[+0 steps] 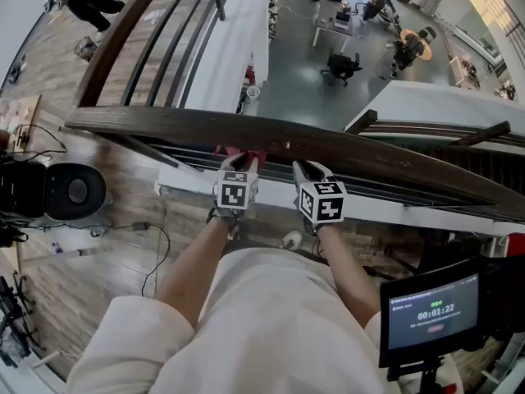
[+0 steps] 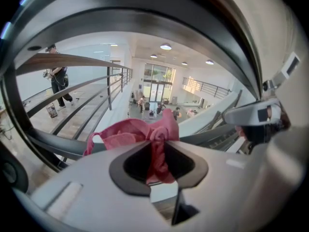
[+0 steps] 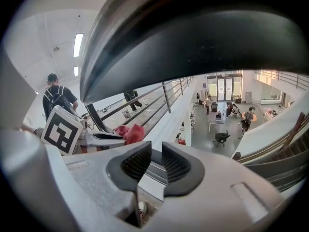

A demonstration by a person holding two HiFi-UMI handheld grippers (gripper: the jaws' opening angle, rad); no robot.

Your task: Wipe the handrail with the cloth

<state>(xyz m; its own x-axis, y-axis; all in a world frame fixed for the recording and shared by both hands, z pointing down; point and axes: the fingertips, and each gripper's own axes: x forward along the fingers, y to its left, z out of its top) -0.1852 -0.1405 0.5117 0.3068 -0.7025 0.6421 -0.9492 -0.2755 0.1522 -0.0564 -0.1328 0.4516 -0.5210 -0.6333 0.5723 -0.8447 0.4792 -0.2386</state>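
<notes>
Left hand-held gripper (image 1: 239,162) and right hand-held gripper (image 1: 307,171) both point toward twelve o'clock at the dark wooden handrail (image 1: 369,154). The handrail crosses the head view from nine o'clock to three o'clock. The jaws of the left hand-held gripper are clamped on a bunched pink cloth (image 2: 133,133). The cloth lies at the rail's near edge, at ten o'clock from the right hand-held gripper. That one's jaws stand a narrow gap apart with nothing between them, its tips at the rail's near edge.
</notes>
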